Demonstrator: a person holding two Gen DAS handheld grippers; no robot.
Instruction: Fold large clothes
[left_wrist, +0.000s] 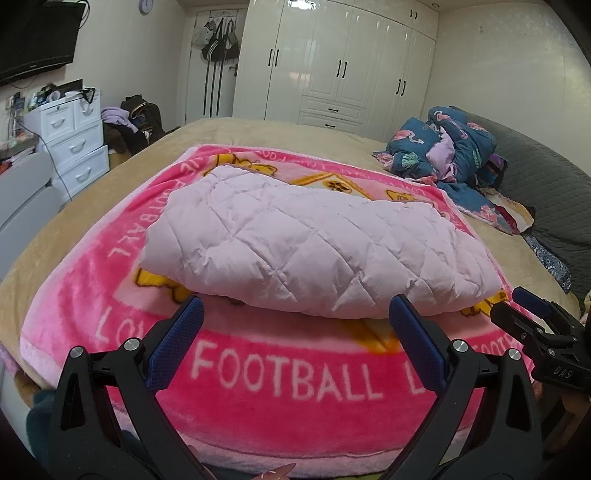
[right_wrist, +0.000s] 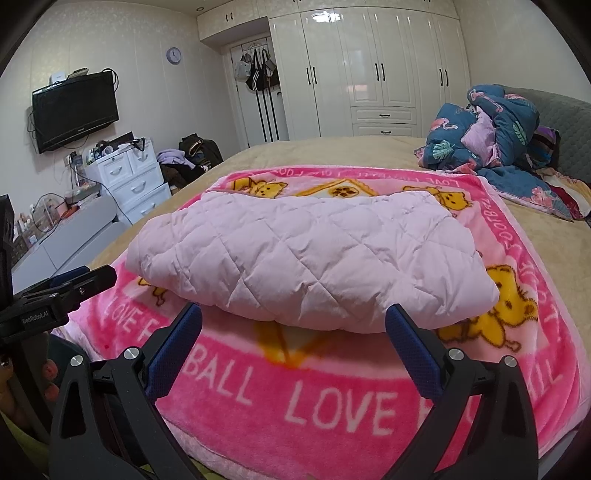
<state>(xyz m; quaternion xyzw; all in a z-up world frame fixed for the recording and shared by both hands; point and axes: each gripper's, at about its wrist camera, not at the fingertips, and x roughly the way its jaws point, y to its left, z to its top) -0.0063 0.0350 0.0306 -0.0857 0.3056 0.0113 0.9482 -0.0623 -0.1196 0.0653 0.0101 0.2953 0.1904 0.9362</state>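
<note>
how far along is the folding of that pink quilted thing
Mostly done, it seems: the pale pink quilted garment lies folded into a compact bundle on the pink football blanket. Nothing is in hand; the left claw and right claw are open, short of it. Perhaps one more fold or tidying remains.

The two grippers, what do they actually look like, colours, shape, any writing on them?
Both are alike: the left gripper and right gripper have glossy black plastic frames with triangular cut-outs, silver round bolts, and two fingers lined with textured dark-blue pads. The left one's side carries white "GenRobot.AI" lettering; the right one shows white letters reading "DAS". No cables visible.
</note>
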